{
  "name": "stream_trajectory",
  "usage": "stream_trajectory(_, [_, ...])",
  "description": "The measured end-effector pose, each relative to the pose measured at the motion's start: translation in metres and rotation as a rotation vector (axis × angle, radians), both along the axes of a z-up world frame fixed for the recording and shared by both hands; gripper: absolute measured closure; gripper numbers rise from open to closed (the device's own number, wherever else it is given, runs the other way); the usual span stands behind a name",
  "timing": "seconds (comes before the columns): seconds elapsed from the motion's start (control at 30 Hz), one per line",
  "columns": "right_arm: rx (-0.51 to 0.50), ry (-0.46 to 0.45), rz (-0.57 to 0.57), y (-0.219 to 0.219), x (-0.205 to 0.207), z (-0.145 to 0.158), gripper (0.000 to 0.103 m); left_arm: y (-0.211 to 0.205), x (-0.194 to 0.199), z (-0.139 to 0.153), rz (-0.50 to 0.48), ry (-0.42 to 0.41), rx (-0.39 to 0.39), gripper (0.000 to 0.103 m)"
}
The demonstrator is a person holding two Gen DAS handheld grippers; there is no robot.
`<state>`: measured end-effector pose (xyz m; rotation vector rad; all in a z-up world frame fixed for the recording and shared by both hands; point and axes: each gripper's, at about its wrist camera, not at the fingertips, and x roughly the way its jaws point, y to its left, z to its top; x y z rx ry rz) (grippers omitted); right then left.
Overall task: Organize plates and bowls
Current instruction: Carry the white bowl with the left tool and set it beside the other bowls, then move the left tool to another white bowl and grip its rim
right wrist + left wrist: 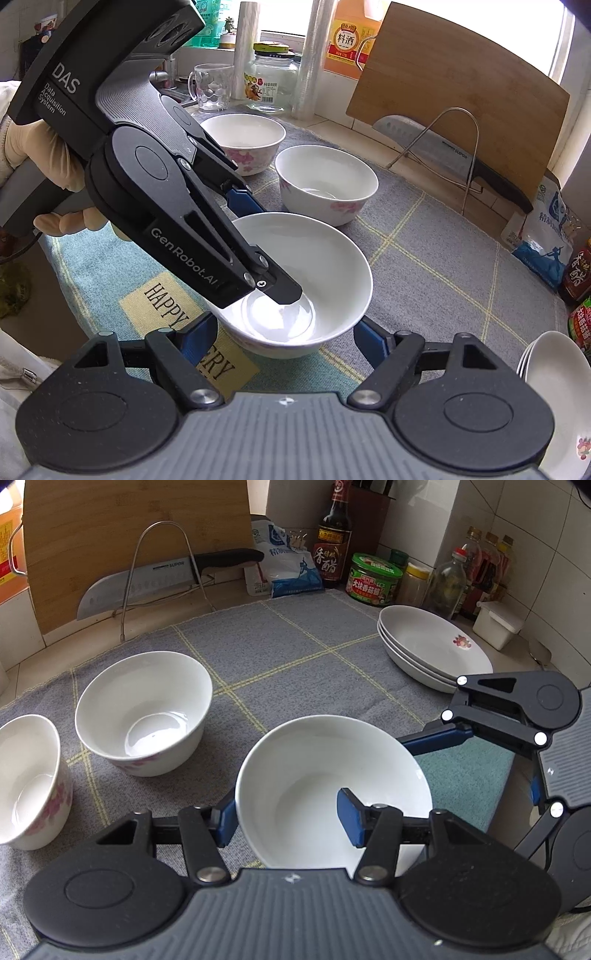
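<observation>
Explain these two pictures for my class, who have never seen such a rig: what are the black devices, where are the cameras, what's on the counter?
A person holds two handheld grippers; each carries a camera looking along its jaws, giving one picture each. The left gripper has its jaws shut on the wall of a white bowl, one inside, one outside. The right gripper straddles the same bowl; whether it presses is unclear. On the grey cloth stand a second bowl, a third bowl and stacked plates.
</observation>
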<state>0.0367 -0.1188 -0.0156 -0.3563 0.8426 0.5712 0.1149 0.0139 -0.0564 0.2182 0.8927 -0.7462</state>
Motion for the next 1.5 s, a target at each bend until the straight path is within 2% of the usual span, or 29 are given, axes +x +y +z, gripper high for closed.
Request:
stream_trajectory(0.33, [0.013, 0.035, -0.009, -0.013, 0.006, -0.007, 0.019, -0.011, 0.002, -0.006, 0.009, 0.014, 0.002, 0.048])
stream_trajectory(0.4, [0.017, 0.033, -0.006, -0.014, 0.005, -0.008, 0.018, -0.012, 0.001, -0.006, 0.005, 0.013, -0.005, 0.040])
stream_trajectory(0.47, [0.031, 0.048, 0.002, -0.015, 0.007, -0.007, 0.015, -0.012, -0.001, -0.005, 0.007, -0.002, -0.009, 0.014])
stream_trajectory(0.53, [0.040, 0.044, -0.001, -0.016, 0.008, -0.006, 0.009, -0.010, -0.004, -0.002, 0.010, -0.027, -0.015, 0.008])
stream_trajectory(0.6, [0.043, 0.035, 0.002, -0.018, 0.007, -0.004, 0.002, -0.007, -0.005, 0.002, 0.022, -0.043, -0.009, 0.008])
stream_trajectory(0.7, [0.058, 0.033, 0.002, -0.020, 0.008, 0.000, 0.000, 0.001, -0.005, 0.008, 0.060, -0.061, -0.011, 0.007])
stream_trajectory(1.0, [0.077, -0.007, 0.008, -0.021, 0.018, 0.014, 0.000, 0.029, -0.006, 0.027, 0.193, -0.133, -0.020, 0.005])
stream_trajectory(1.17, [0.075, -0.035, 0.010, -0.018, 0.030, 0.019, 0.000, 0.041, 0.001, 0.034, 0.241, -0.172, 0.009, 0.005])
stream_trajectory(1.5, [0.096, -0.059, 0.009, -0.010, 0.052, 0.020, 0.000, 0.049, 0.022, 0.036, 0.256, -0.197, 0.044, 0.005])
